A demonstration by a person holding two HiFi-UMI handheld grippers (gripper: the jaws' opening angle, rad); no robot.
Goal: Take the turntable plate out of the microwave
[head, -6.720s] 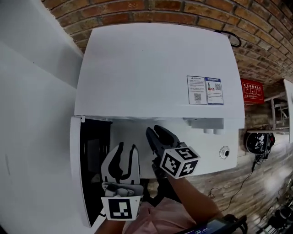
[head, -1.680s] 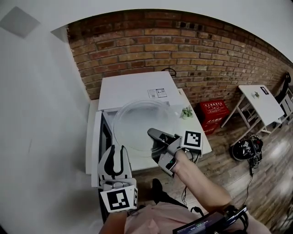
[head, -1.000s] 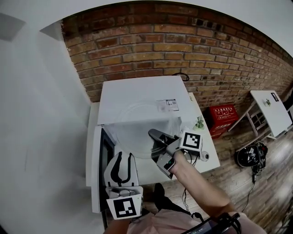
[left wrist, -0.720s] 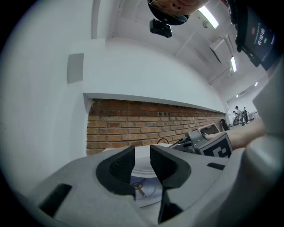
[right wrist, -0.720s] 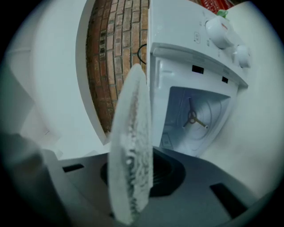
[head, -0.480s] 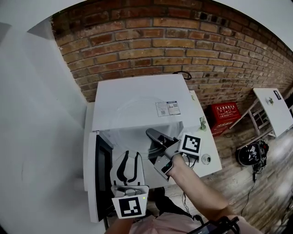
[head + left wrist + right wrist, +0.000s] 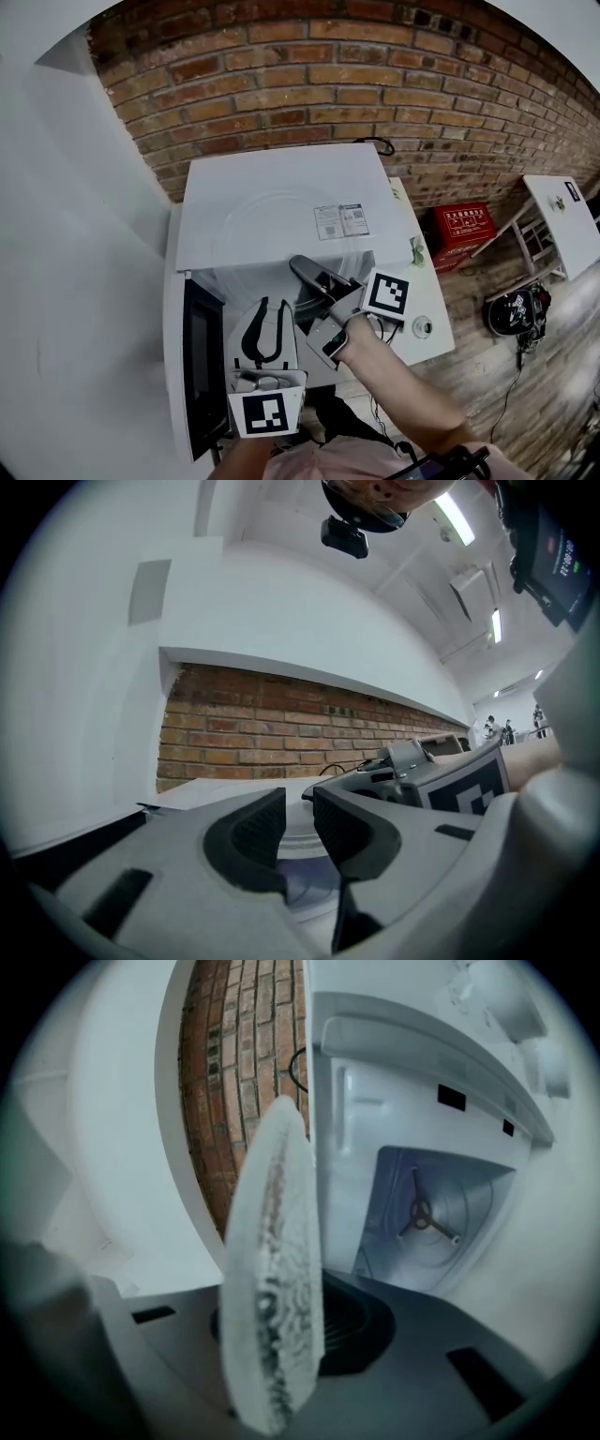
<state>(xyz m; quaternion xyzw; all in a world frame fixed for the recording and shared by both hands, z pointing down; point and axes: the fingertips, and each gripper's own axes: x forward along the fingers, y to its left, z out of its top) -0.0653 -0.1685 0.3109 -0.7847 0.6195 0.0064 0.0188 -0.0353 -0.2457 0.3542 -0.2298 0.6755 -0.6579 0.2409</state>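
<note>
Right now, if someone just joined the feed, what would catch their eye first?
The clear glass turntable plate is out of the microwave, edge-on between the jaws of the right gripper, which have just been opening slightly. Behind it the cavity stands bare down to its drive hub, against a red brick wall. The left gripper, jaws apart, has just been closing them around what looks like the plate's rim.
</note>
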